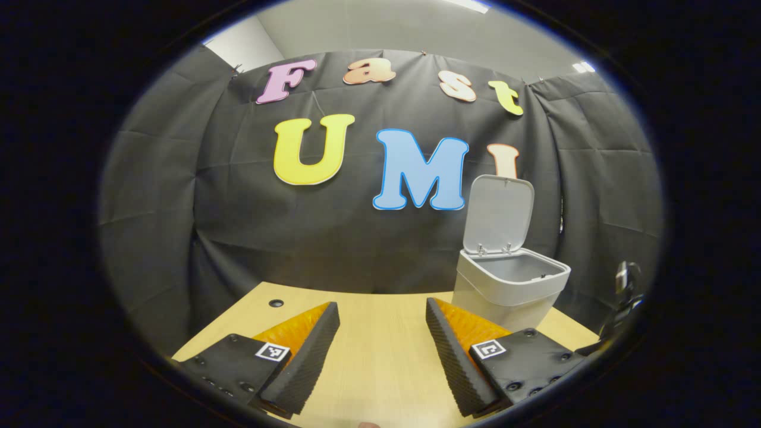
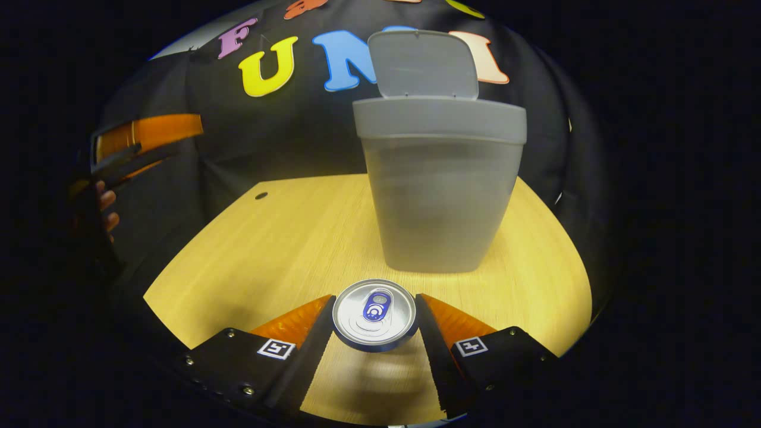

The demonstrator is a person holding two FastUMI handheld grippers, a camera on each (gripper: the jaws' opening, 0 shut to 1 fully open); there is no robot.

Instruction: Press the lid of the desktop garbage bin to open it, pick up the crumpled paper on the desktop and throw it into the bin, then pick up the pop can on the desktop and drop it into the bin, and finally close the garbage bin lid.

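Right gripper [image 2: 374,318] clamps round metal pop can [image 2: 374,314] | left gripper [image 1: 382,351] spread (ribbed pads)

Open-lidded bin [image 2: 439,190] just beyond the can [image 2: 374,314], bare desktop [image 2: 267,249] to its left.

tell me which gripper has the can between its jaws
The right gripper: the can sits upright between its jaws, before the open bin. The left gripper has open jaws with only desk between them.
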